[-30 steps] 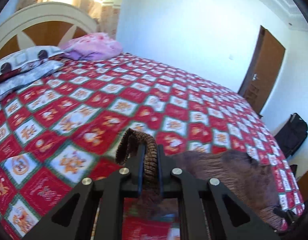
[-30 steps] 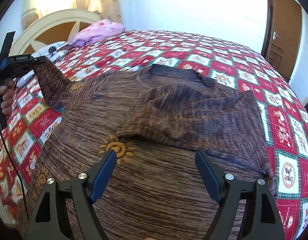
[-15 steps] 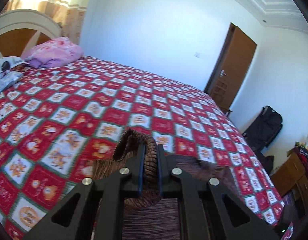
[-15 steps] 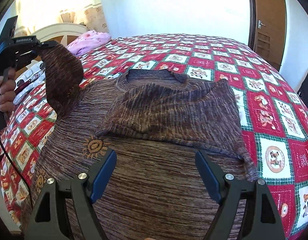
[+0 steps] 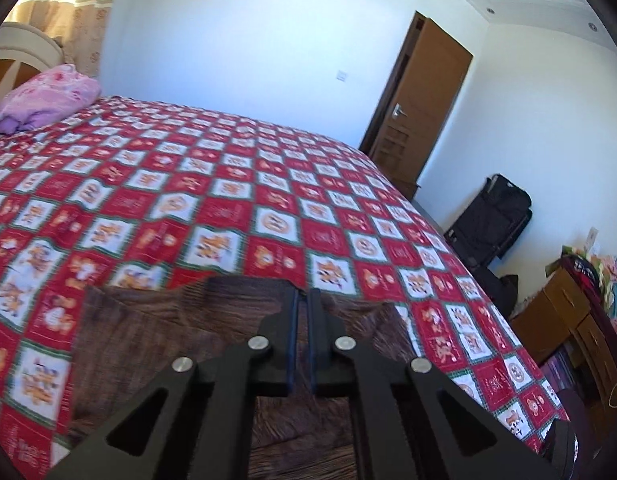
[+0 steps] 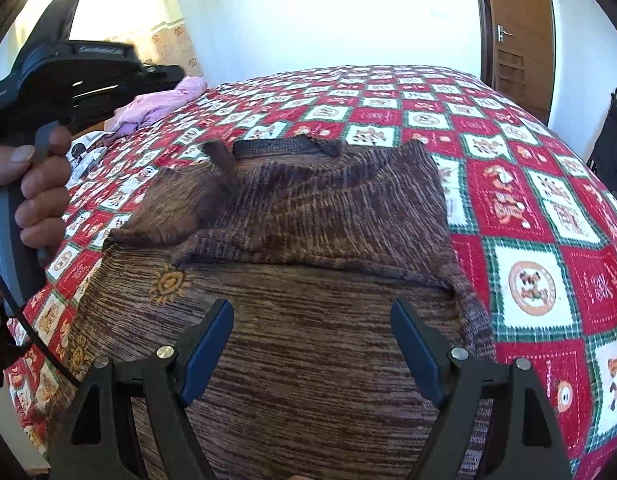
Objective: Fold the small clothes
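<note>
A small brown striped knit sweater (image 6: 308,280) with orange sun motifs lies on the red patterned bedspread (image 6: 528,200). Its right sleeve is folded across the chest, and the left sleeve (image 6: 224,164) lies folded in beside the collar. My right gripper (image 6: 312,324) is open and empty, low over the sweater's body. In the left wrist view my left gripper (image 5: 302,300) has its jaws nearly together with nothing between them, above the sweater (image 5: 168,340). The left gripper's handle (image 6: 68,76), held by a hand, shows at the left of the right wrist view.
A pink pillow (image 5: 44,100) lies at the head of the bed. A wooden door (image 5: 420,100) stands at the far right. A black bag (image 5: 492,220) and a wooden cabinet (image 5: 556,312) stand on the floor beside the bed's right edge.
My left gripper carried the left sleeve inward over the sweater and let it go; its jaws now hold nothing. My right gripper stayed open above the sweater's body.
</note>
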`<action>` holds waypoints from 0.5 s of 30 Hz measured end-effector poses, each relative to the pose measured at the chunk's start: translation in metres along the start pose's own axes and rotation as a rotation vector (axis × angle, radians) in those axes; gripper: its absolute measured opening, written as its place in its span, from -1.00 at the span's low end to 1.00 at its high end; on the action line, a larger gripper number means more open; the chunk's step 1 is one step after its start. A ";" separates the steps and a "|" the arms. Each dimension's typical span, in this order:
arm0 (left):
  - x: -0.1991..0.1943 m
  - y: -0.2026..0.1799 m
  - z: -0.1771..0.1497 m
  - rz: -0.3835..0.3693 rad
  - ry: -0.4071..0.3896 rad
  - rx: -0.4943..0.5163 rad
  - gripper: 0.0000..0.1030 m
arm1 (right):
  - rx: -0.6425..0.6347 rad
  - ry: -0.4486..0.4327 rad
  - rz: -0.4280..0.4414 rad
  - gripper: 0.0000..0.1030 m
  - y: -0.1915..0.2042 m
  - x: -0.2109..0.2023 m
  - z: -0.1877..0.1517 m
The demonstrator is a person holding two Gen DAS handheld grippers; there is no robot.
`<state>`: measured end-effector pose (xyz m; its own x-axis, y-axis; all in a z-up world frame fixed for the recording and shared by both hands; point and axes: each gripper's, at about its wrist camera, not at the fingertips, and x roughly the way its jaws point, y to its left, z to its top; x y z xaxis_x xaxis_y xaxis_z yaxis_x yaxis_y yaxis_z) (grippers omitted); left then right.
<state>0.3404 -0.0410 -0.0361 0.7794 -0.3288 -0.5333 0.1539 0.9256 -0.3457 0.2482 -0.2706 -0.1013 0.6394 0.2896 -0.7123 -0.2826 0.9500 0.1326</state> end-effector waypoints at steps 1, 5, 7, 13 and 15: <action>0.005 -0.006 -0.004 -0.009 0.014 0.007 -0.90 | 0.004 0.004 0.000 0.58 -0.002 0.001 -0.001; 0.018 -0.021 -0.020 -0.021 0.064 0.047 -0.90 | -0.001 0.018 0.001 0.58 -0.004 0.003 -0.003; 0.010 -0.017 -0.027 0.019 0.053 0.097 -0.82 | -0.001 0.015 0.015 0.58 -0.005 0.002 -0.003; -0.020 0.057 -0.039 0.194 0.037 0.101 -0.01 | -0.035 0.010 0.006 0.58 0.000 0.003 0.003; -0.024 0.088 -0.041 0.271 0.027 0.077 0.00 | -0.042 0.020 0.023 0.58 0.003 0.004 0.013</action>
<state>0.3100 0.0407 -0.0850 0.7818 -0.0710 -0.6194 -0.0118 0.9916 -0.1286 0.2591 -0.2653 -0.0953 0.6178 0.3088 -0.7232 -0.3269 0.9373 0.1209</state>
